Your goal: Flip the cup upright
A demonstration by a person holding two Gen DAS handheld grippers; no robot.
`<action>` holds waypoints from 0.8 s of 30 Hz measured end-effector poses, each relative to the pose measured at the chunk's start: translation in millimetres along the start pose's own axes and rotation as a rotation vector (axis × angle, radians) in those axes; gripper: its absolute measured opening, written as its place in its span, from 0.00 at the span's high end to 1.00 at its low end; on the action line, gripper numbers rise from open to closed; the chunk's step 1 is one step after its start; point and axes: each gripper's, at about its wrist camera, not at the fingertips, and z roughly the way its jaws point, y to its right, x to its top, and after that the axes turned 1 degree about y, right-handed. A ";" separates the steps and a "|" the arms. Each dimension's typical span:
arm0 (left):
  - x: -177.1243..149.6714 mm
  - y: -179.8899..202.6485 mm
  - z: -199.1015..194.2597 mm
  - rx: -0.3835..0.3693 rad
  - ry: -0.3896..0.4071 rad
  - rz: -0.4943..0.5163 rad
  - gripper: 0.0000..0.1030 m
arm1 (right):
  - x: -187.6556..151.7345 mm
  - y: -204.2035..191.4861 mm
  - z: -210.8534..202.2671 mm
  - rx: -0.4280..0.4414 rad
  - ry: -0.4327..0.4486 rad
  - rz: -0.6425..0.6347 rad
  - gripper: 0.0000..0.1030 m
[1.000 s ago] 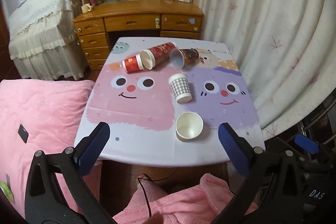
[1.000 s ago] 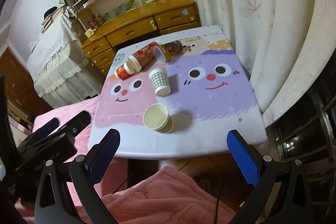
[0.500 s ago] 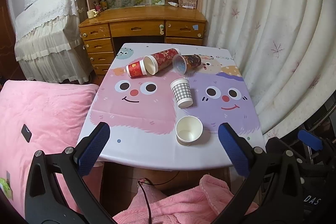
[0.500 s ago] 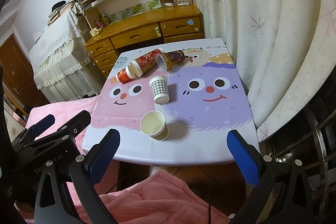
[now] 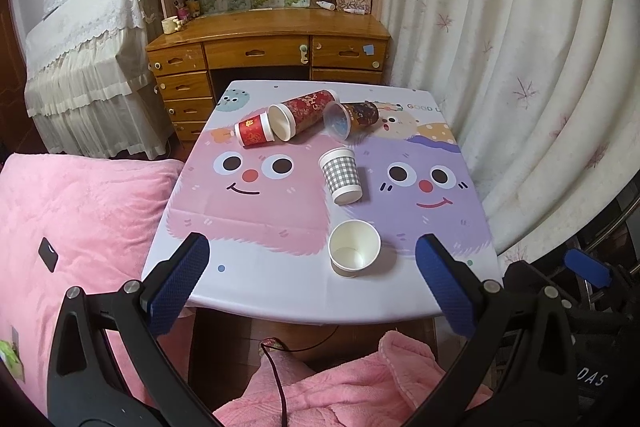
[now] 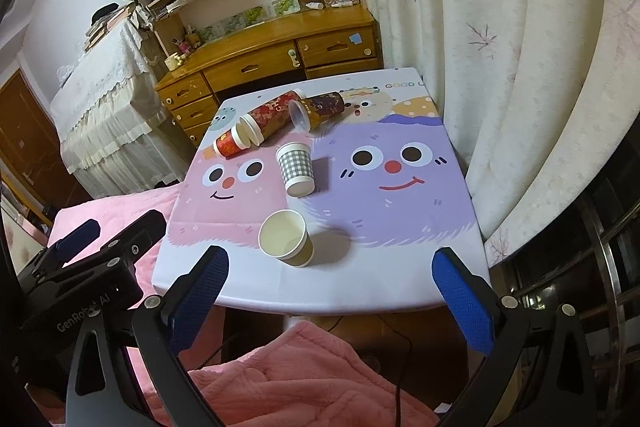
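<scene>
- Both grippers hanging back off the near edge of the tabletop (image 5: 280, 291), above pink fleece fabric (image 5: 360, 387); nothing touched.
- Left gripper (image 5: 312, 279): jaws spread wide, blue pads far apart, nothing between them but air.
- Right gripper (image 6: 328, 291): same deal, jaws wide open, holding nothing. Also visible at the right edge of the left wrist view; left gripper's body shows up at the lower left of the right wrist view.
- Plain white paper cup (image 5: 354, 253) standing upright, mouth up, near the near edge, roughly centre.
- Grey-and-white checked paper cup (image 5: 341, 175) just beyond it, lying on its side with the open end toward the near side, sitting between the pink and the purple cartoon faces printed on the cover.
- Far side of the tabletop: small red paper cup (image 5: 253, 133) on its side at the left, tall red patterned paper cup (image 5: 304, 113) on its side right next to it, looks like touching, mouth facing near-left.
- Dark patterned cup with a clear rim (image 5: 352, 118) tipped over to the right of those, mouth toward the near side.
- Wooden desk with drawers (image 5: 268, 51) behind, cream curtain (image 5: 520, 47) along the right, pink blanket (image 5: 80, 219) at the left.
</scene>
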 end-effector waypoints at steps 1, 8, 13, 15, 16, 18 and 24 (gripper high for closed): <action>0.3 0.5 0.7 0.001 -0.003 0.002 0.01 | 0.5 0.1 1.1 -0.001 -0.001 0.001 0.00; -1.2 0.5 -0.6 0.001 0.002 0.004 0.01 | 0.8 1.1 1.8 -0.003 -0.003 0.006 0.00; -1.6 0.9 -0.3 0.001 0.002 0.004 0.01 | 1.1 1.7 2.5 -0.001 -0.004 0.005 0.00; -1.6 1.3 -0.3 0.002 0.001 0.005 0.01 | 1.0 1.6 2.6 -0.003 -0.003 0.006 0.00; -1.7 1.2 -0.7 0.003 0.002 0.005 0.01 | 0.7 1.8 2.4 -0.004 -0.003 0.007 0.00; -1.5 1.2 -0.5 0.003 0.003 0.006 0.01 | 0.8 2.0 2.5 -0.002 -0.003 0.007 0.00; -1.4 1.5 -0.2 0.001 0.001 0.005 0.01 | 1.2 1.9 2.6 -0.001 -0.004 0.007 0.00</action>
